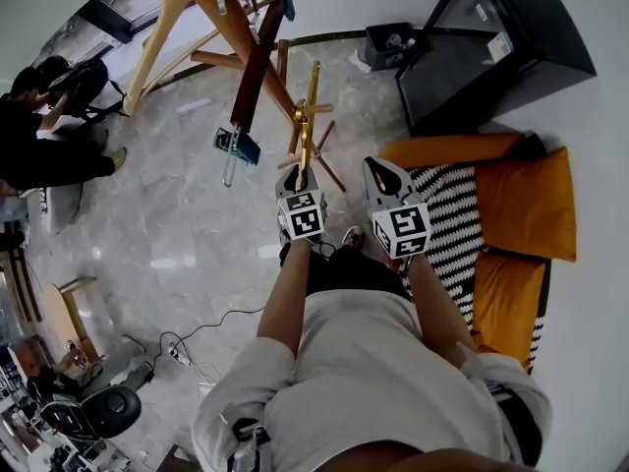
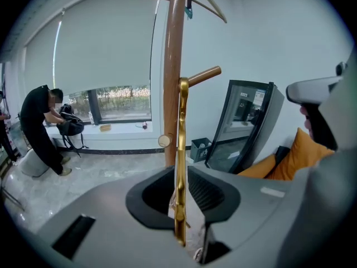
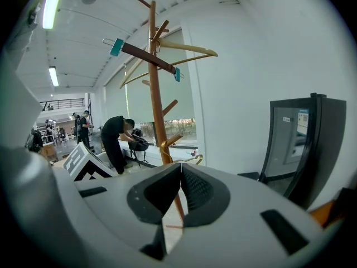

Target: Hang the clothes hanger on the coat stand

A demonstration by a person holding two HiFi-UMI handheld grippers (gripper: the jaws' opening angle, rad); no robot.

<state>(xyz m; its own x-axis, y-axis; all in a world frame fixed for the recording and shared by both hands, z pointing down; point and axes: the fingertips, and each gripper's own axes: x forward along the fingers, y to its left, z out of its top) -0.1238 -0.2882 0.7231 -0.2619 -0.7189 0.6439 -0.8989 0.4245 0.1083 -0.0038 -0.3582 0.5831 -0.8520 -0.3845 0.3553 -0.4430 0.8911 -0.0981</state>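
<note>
Gold hanger (image 2: 181, 149) is standing upright and edge-on in the left gripper (image 2: 179, 178), whose jaws are pinching its lower part from both sides. Its top end is reaching up just beside the pole of the coat stand (image 2: 173, 66), near a short wooden peg (image 2: 204, 74) that is angling out to the right; contact with the stand cannot be told. In the head view the hanger is rising out of the gripper among the stand's lower pegs.

Right gripper (image 3: 179, 169) is hanging alongside, to the right, jaws pressed together with nothing between them.

Higher on the stand, a dark hanger (image 3: 148, 57) with teal clips is hanging tilted, and a pale wooden hanger (image 3: 187, 48) is sitting behind it.

Grey marble floor (image 1: 187, 205) is lying beneath. A tall black cabinet (image 1: 496, 42) is standing at the right wall, with orange cushions (image 1: 526, 205) and a black-and-white striped cloth (image 1: 454, 224) near it. A person in black (image 2: 40, 127) is bending over a bag at the window, well apart.
</note>
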